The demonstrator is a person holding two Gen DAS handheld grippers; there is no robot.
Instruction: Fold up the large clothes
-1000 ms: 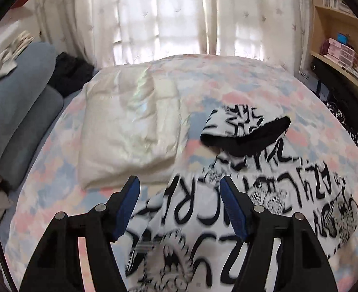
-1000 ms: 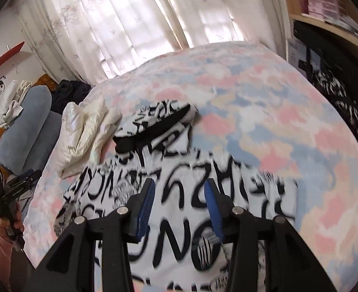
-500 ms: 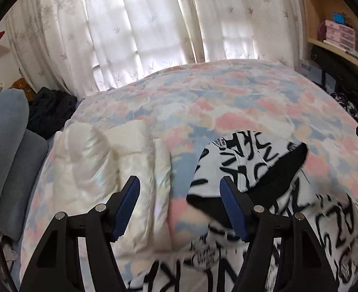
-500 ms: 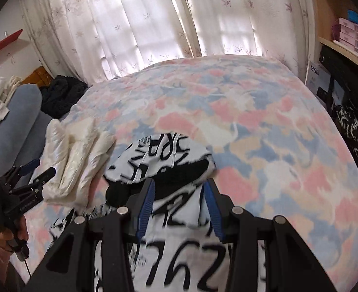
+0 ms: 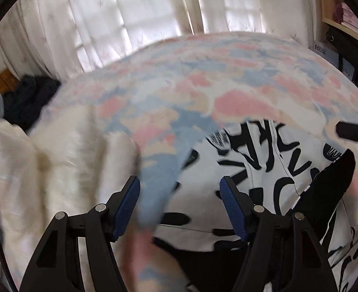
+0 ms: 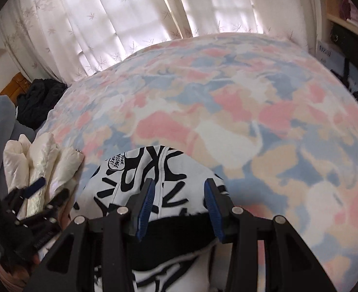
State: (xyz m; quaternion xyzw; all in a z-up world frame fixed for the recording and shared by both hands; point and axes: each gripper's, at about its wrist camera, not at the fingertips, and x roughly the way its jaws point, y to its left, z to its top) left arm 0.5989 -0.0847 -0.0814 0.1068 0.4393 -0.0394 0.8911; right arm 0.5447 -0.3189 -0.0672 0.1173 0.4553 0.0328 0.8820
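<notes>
both grippers' fingers spread, gripping nothing: left gripper [image 5: 179, 203] and right gripper [image 6: 179, 205] hover over the black-and-white printed hoodie's hood [image 6: 140, 177], which lies on the pastel bedspread [image 6: 227, 112] beside a cream garment [image 5: 57, 160].

The far bedspread [image 6: 239, 102] is left open for passage. The near left is blocked by 1 cream jacket [image 6: 40, 160], the far left by dark clothes [image 6: 40, 97], the right by shelves [image 5: 344, 24].
</notes>
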